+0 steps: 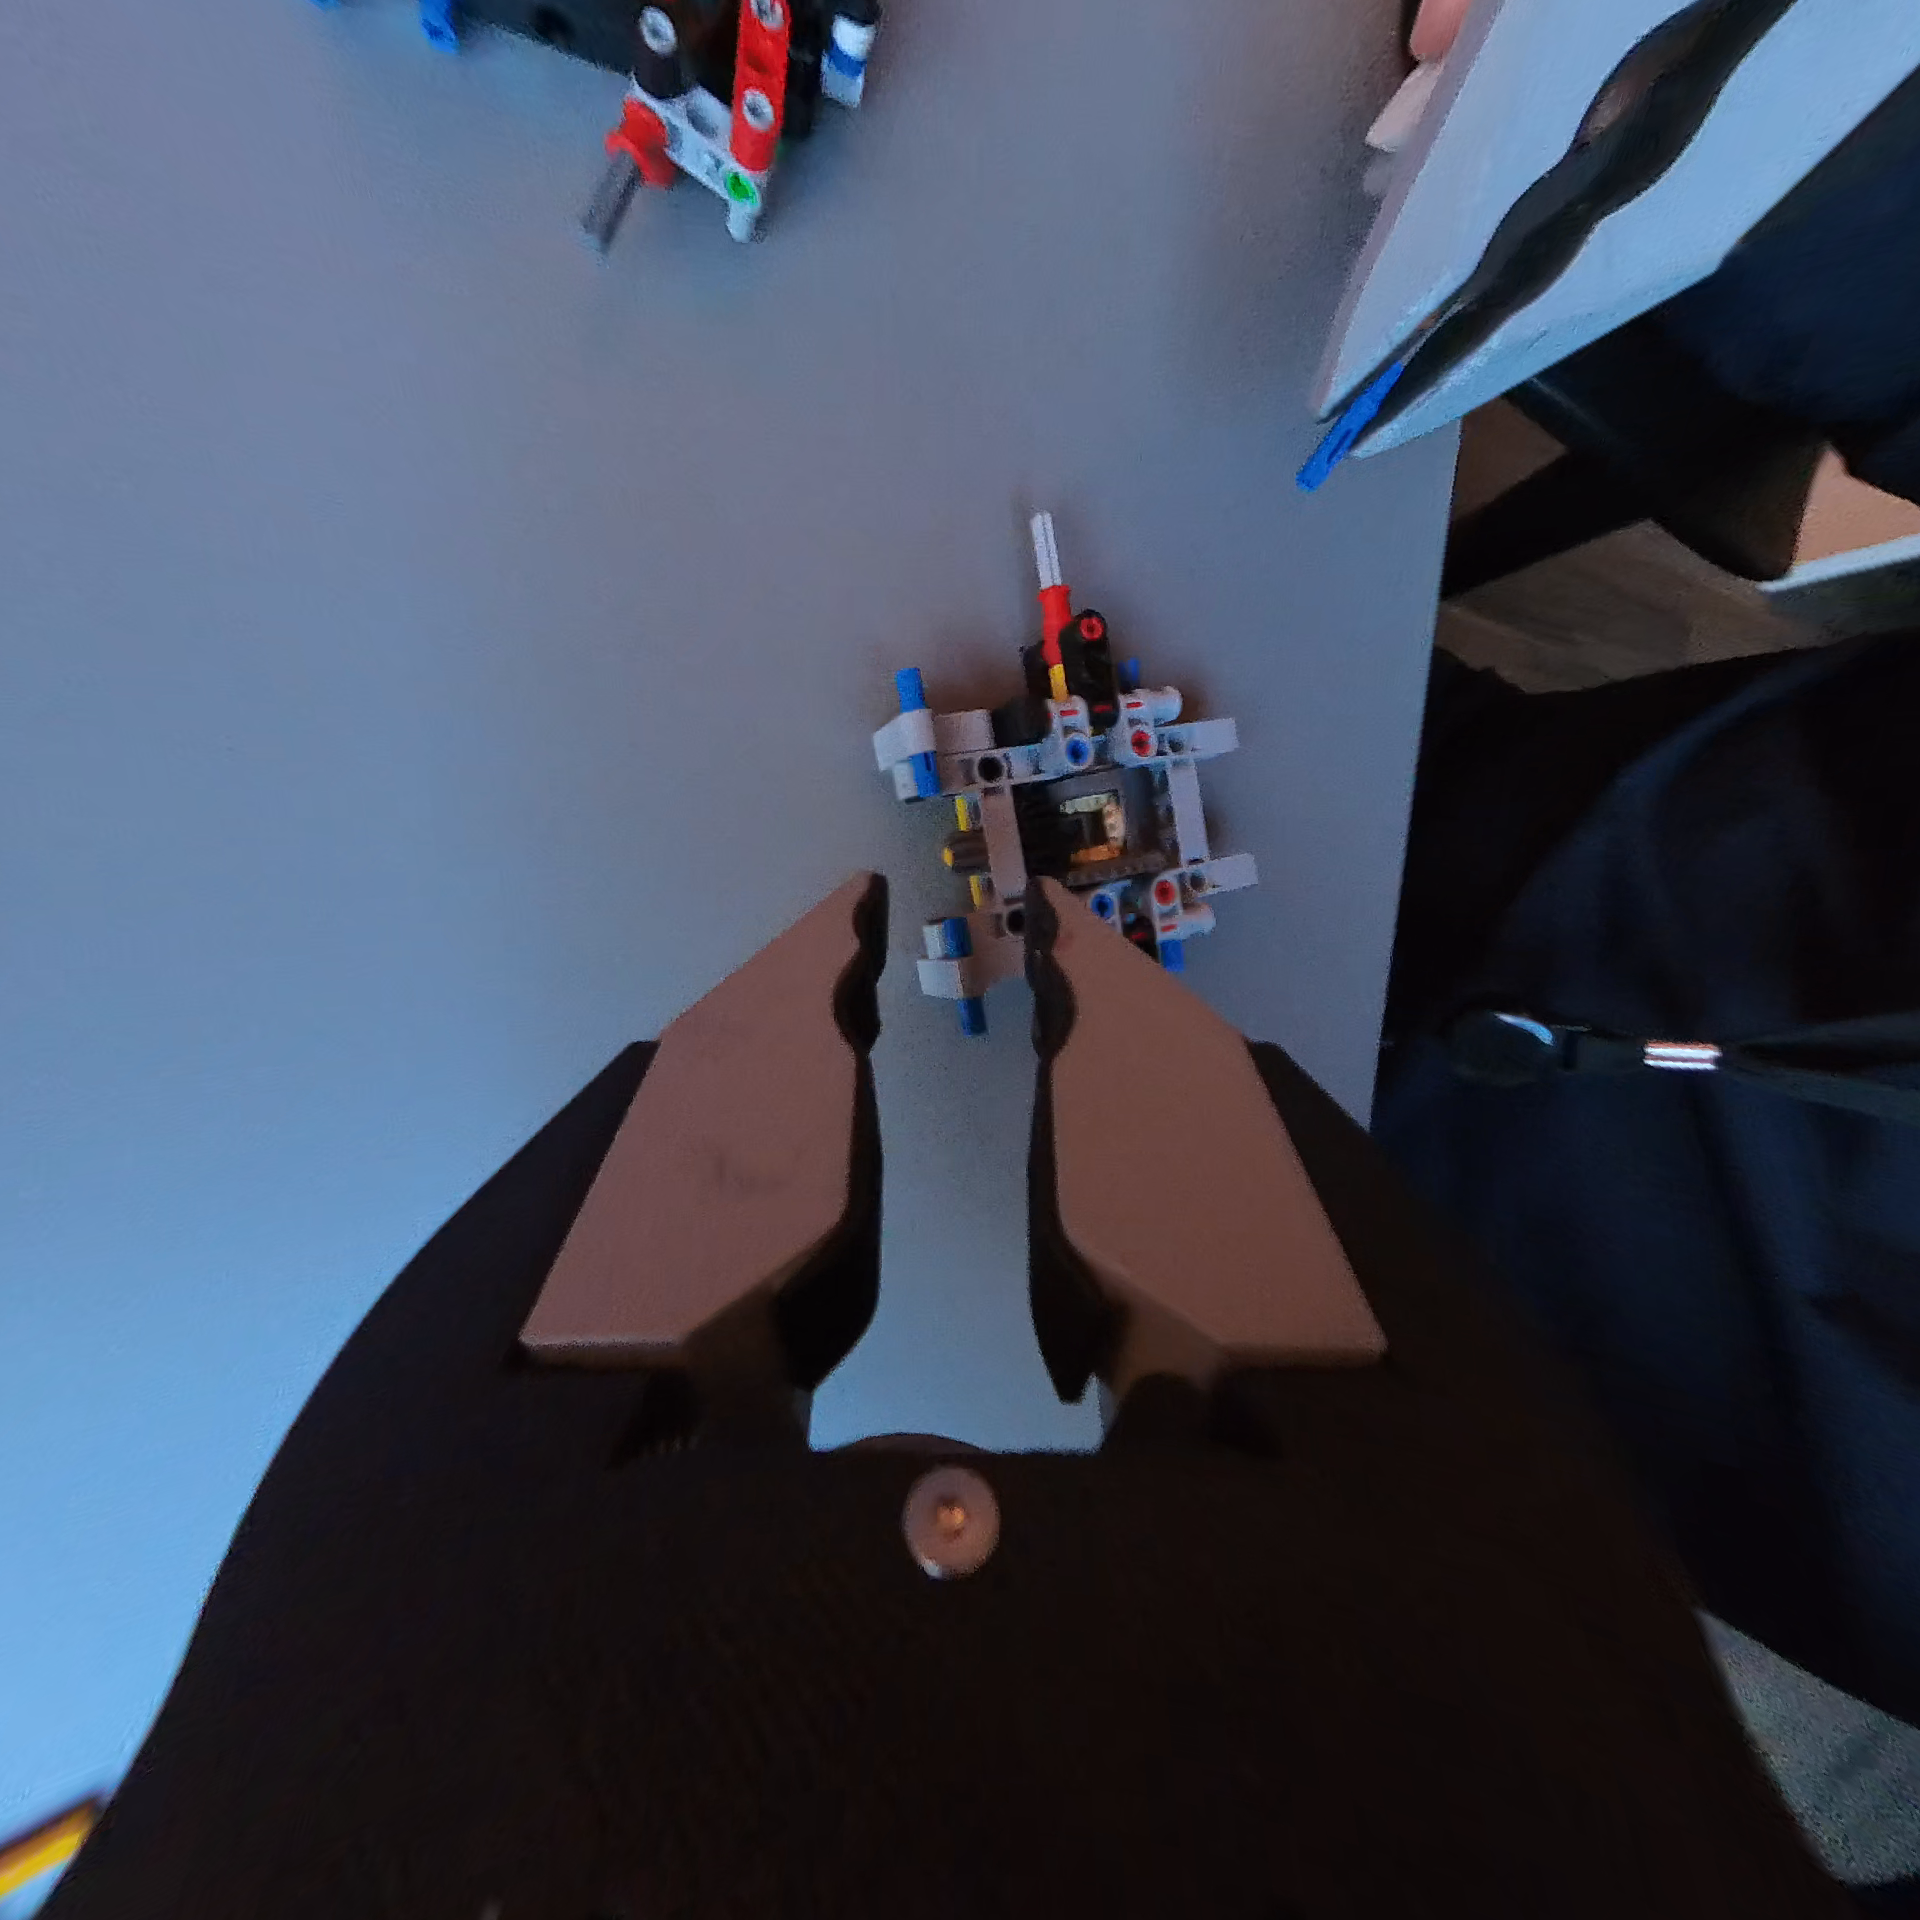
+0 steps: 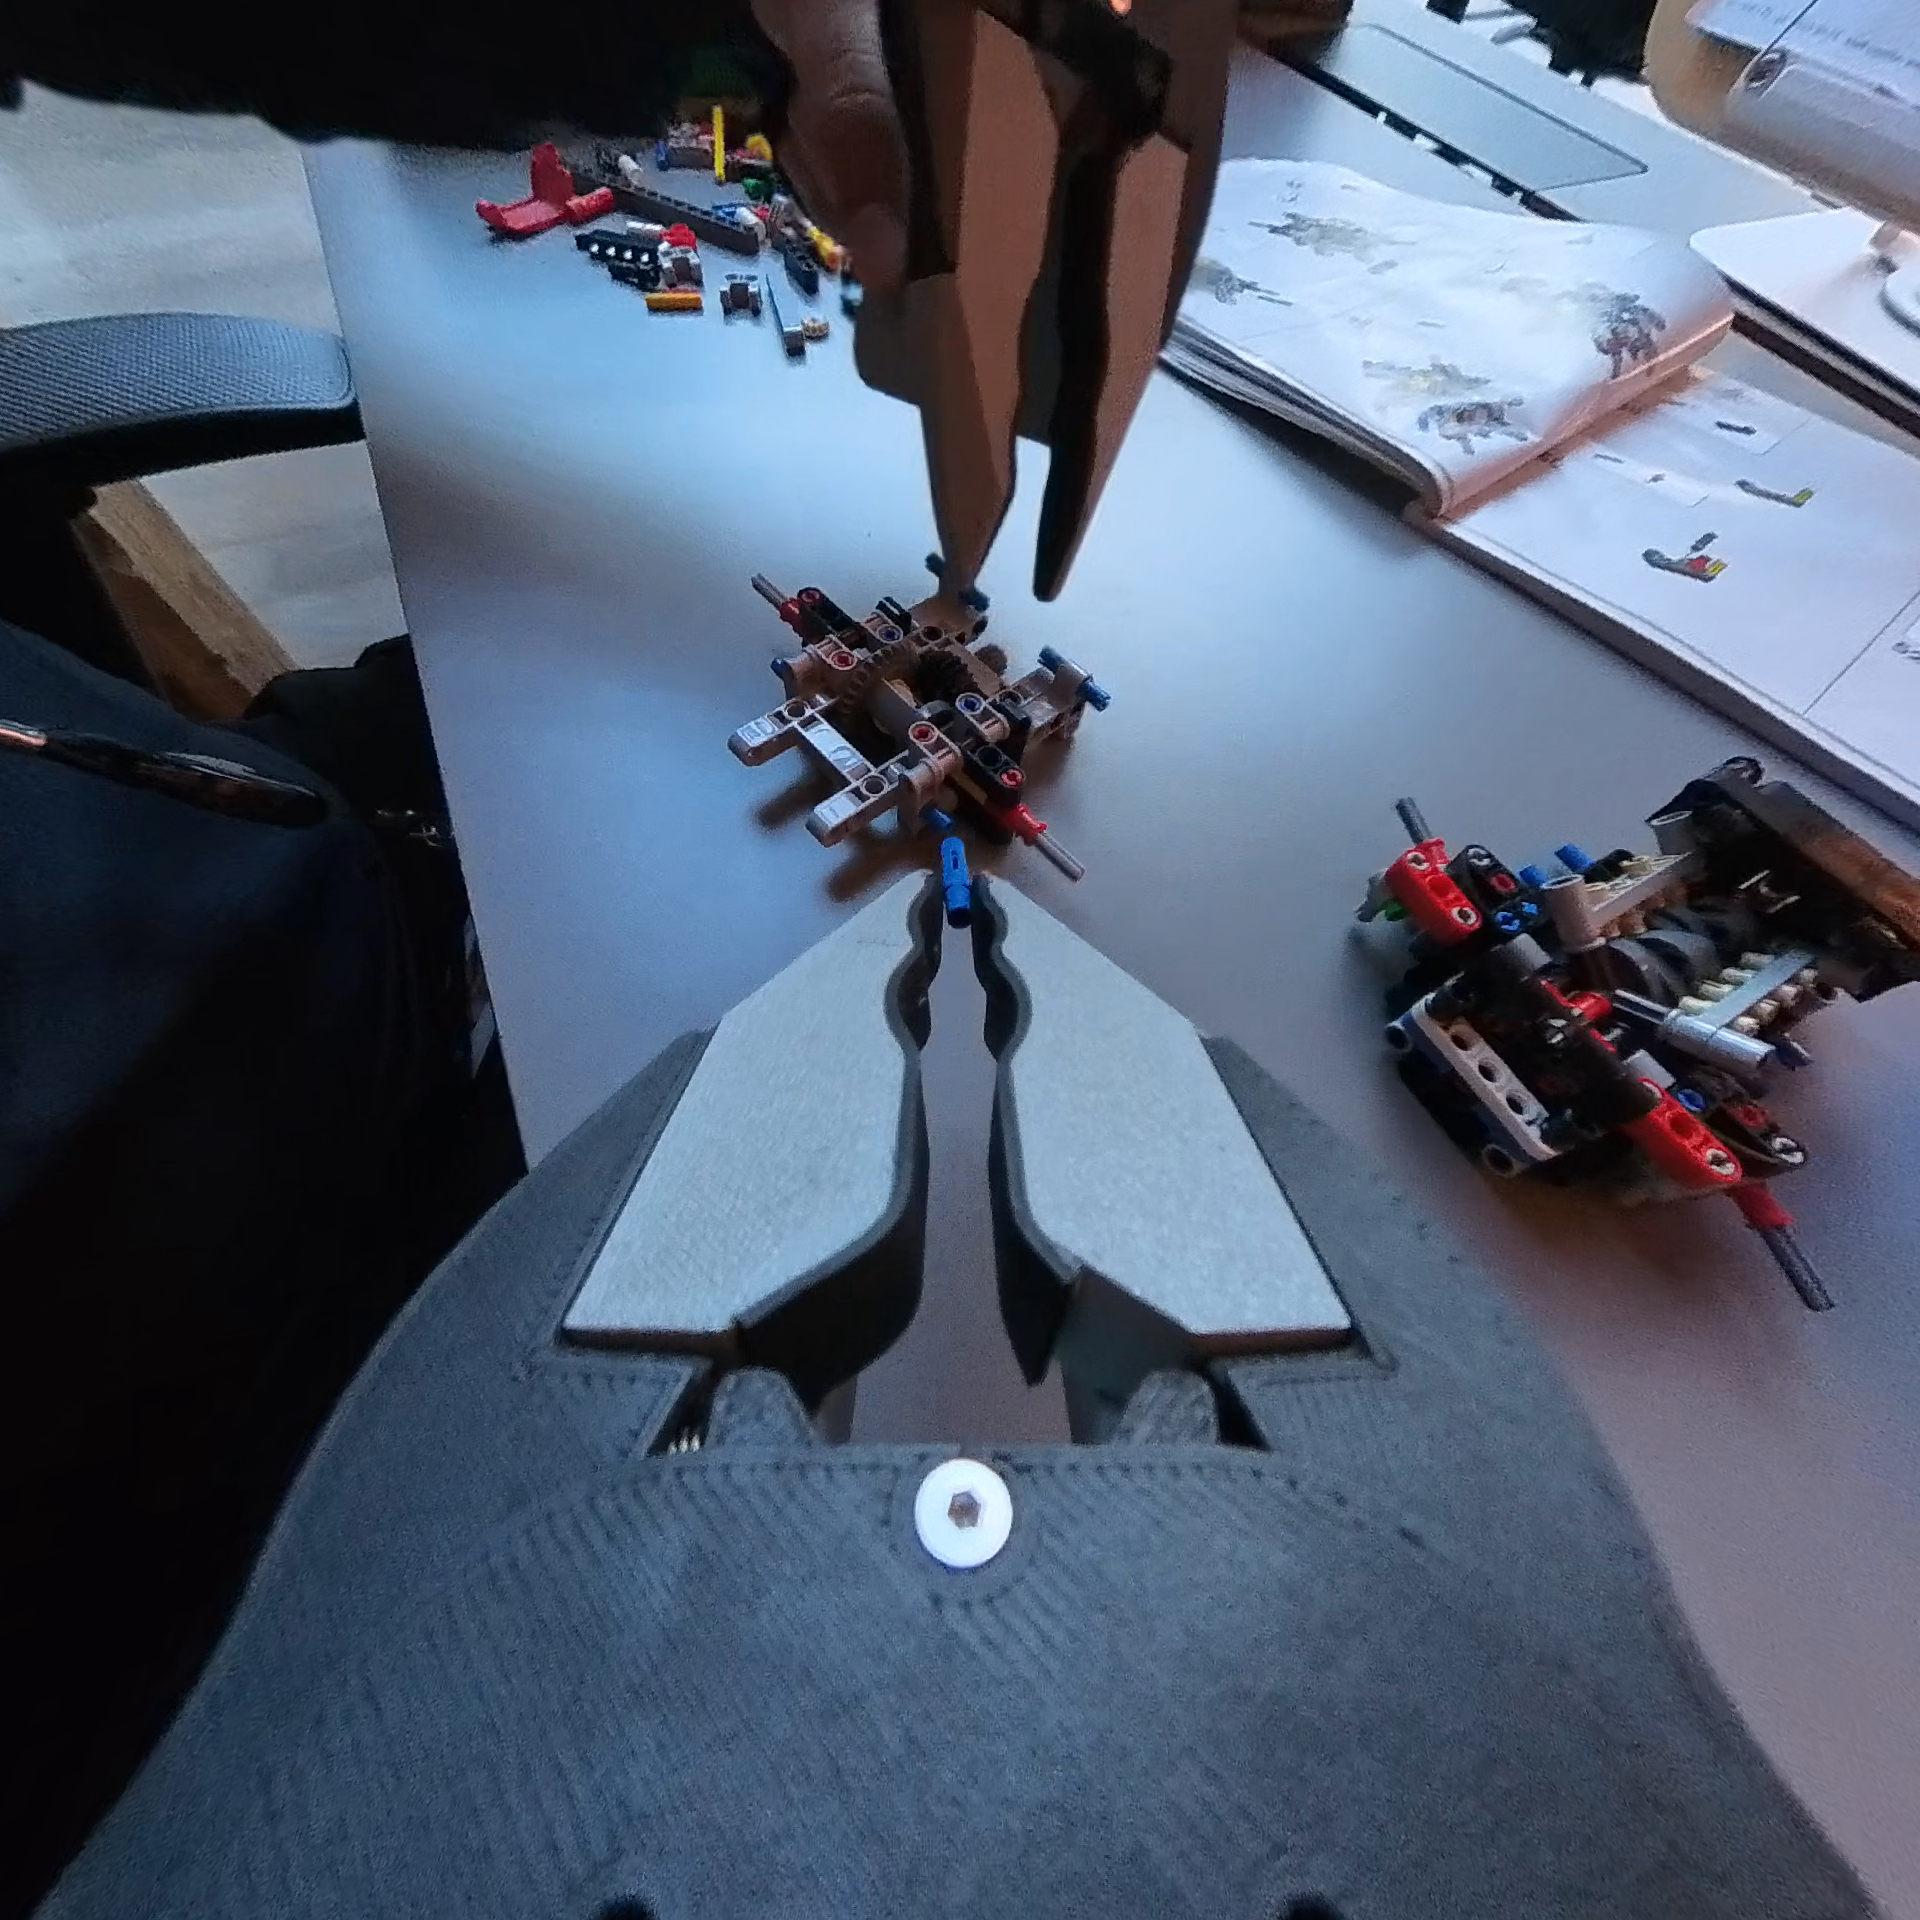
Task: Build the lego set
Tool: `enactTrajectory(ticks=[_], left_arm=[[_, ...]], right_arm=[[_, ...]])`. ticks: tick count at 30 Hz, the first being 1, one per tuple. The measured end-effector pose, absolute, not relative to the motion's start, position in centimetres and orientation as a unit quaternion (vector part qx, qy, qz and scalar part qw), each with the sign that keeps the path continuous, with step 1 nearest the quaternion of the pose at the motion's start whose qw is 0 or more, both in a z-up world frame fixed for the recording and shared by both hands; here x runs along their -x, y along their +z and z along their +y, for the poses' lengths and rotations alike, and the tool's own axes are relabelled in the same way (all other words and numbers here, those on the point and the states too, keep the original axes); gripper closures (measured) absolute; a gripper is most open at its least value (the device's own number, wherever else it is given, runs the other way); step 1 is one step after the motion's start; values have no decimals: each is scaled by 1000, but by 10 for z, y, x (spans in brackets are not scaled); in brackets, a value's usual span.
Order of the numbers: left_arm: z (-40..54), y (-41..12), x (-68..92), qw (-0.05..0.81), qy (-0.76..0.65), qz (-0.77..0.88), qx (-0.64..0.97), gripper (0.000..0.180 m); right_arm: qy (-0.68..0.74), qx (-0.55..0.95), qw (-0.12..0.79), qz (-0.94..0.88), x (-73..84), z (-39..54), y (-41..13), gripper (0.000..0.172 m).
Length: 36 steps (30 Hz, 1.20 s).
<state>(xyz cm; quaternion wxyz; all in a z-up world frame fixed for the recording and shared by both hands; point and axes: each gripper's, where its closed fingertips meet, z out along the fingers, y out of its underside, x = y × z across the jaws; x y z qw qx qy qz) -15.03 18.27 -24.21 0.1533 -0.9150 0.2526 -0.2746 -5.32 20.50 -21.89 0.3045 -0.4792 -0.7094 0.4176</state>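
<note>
Grey tabletop runs across both views, with an open booklet along its far right side and a scatter of loose bricks at the far end. A chair arm shows off the table's left edge.

Near the middle of the table sits a small frame of grey beams with gears inside, blue and red pins and a grey axle poking from one end. A larger model in black, red and grey lies well apart to the right.

The right gripper has its pads pinched on a blue pin — the pin juts forward past the tips, just short of the frame's near edge and not touching it.

The left gripper comes down from above at the frame's far side, a hand holding it. Its fingers stand partly apart with nothing gripped between them — from its own camera one tip overlaps a corner of the frame, and in the right wrist view one tip reaches the frame's far edge while the other hangs clear above the table.
</note>
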Motion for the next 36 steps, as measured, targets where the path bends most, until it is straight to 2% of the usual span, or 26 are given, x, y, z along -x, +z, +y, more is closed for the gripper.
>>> enactTrajectory(ticks=[5,11,13,18,22,28,32,36], left_arm=[[175,-257,149,74,-295,267,914,153],[173,-248,137,42,-383,241,891,152],[172,-259,138,19,-376,245,894,161],[170,-258,130,-6,-412,240,879,164],[172,-257,127,-5,-411,243,879,166],[169,-240,115,14,-408,267,873,173],[169,-238,109,22,-396,279,875,163],[169,-236,105,31,-395,289,872,163]], right_arm=[[420,476,297,-713,51,205,-222,170],[442,471,273,-713,49,199,-223,169],[462,470,247,-710,50,190,-221,169],[488,466,192,-713,56,158,-219,170],[438,487,169,-737,64,152,-244,170],[413,507,145,-742,68,153,-256,170],[408,501,134,-751,67,150,-259,170],[410,491,132,-757,64,147,-259,170]])
